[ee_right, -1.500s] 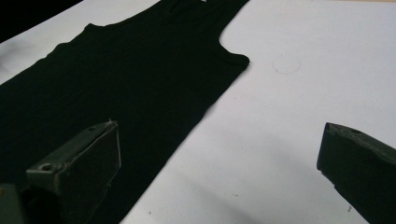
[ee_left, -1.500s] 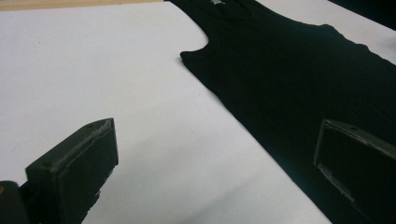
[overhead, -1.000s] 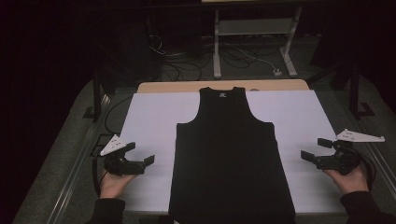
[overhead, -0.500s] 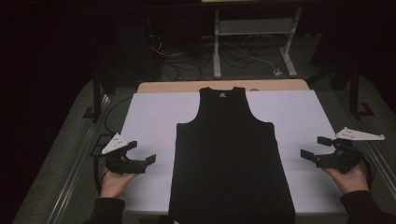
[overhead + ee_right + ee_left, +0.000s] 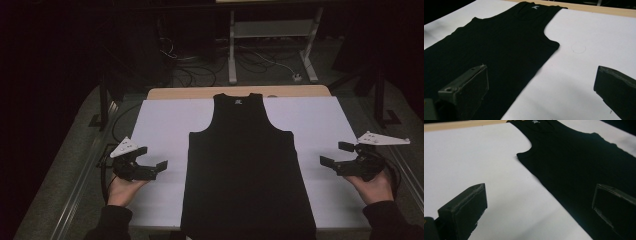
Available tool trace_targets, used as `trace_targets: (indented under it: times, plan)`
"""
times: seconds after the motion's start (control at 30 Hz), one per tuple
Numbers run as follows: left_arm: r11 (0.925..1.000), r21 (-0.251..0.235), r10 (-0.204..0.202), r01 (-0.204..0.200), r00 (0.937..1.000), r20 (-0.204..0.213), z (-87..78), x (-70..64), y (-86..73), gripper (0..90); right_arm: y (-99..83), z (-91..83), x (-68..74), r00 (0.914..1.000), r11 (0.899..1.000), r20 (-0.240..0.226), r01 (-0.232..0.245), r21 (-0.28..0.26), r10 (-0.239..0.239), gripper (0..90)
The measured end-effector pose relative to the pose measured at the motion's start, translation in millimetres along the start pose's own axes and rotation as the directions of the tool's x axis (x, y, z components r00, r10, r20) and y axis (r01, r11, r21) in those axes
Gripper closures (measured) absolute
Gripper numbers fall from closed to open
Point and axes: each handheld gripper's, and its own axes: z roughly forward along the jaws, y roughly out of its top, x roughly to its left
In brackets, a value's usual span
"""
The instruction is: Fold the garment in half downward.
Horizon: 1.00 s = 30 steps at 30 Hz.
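Left gripper (image 5: 152,161): jaws spread wide, empty, over the white sheet (image 5: 160,125) just left of the top's side hem.
Black tank top (image 5: 245,165): flat, mid-sheet, between both grippers, neck far.
Right gripper (image 5: 336,155): jaws parted, empty, just right of the top.

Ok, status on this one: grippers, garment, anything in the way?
Left gripper open, right gripper open, both beside the shirt. Black tank top flat on white sheet, untouched. Nothing in the way.

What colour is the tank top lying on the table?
Plain black tank top, with a small pale label inside the neckline; the high view shows it best, against the white sheet.
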Motion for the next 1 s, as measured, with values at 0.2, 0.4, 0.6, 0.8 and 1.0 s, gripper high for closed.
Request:
trace_targets:
  times: [0.2,0.4,0.6,0.8,1.0]
  plan:
    - [0.9999,0.009,0.005,-0.005,0.9997,-0.026,0.2,6.4,2.3,0.0,7.9,3.3,-1.2,0.9999,1.0,-0.007,0.01,0.018,-0.009,0.0]
    - [0.9991,0.02,0.038,-0.037,0.9987,-0.033,3.2,8.7,9.8,0.0,20.1,9.9,-1.3,0.9993,0.999,-0.013,0.036,0.03,-0.036,0.0]
    - [0.9978,0.038,0.055,-0.054,0.9982,-0.024,6.0,8.1,15.4,0.0,31.6,13.2,-1.4,0.9989,0.998,-0.019,0.044,0.032,-0.044,0.0]
    - [0.9965,0.039,0.075,-0.074,0.9972,-0.009,8.6,6.0,23.3,0.0,39.2,17.7,-2.4,0.9986,0.997,-0.021,0.05,0.058,-0.049,0.0]
    - [0.9948,0.045,0.091,-0.091,0.9958,-0.001,11.8,5.0,33.0,0.0,46.5,22.3,-3.5,0.9982,0.996,-0.03,0.053,0.071,-0.051,0.0]
